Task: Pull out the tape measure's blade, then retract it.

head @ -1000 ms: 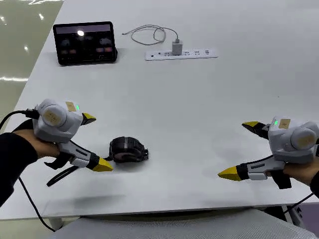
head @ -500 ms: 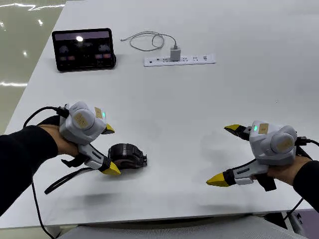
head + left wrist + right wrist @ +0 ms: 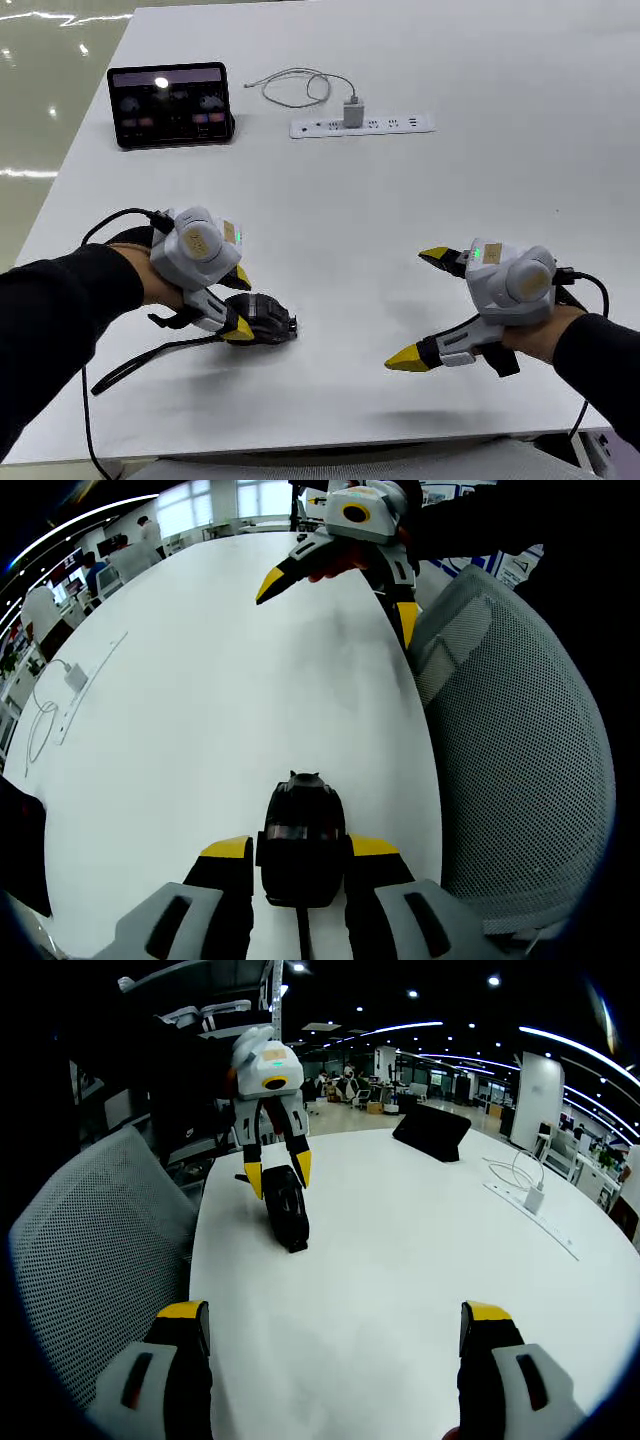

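Head view, items as I read them from the remote station:

1. Tape measure [image 3: 258, 318]: a dark case lying on the white table [image 3: 400, 180], near the front edge on my left. I see no blade drawn out, so I judge the pull not yet begun.
2. Left gripper [image 3: 240, 303]: closed around the case. In the left gripper view its yellow tips [image 3: 300, 848] touch both flanks of the tape measure [image 3: 302, 840]. I take this hold to be an anchor, so the case does not slide when the blade is drawn. The wrist angles down and inward, forearm low over the table, and the cable trails behind.
3. Right gripper [image 3: 420, 306]: jaws spread wide and holding nothing, hovering above the table well apart from the case, tips aimed toward it. In the right gripper view the left gripper [image 3: 277, 1173] stands over the tape measure [image 3: 285, 1210], straight ahead between my own open jaws. I judge it is lined up to reach for the blade end.
4. Far side, unused: tablet [image 3: 170, 103], power strip [image 3: 362, 124], coiled cable [image 3: 295, 85].
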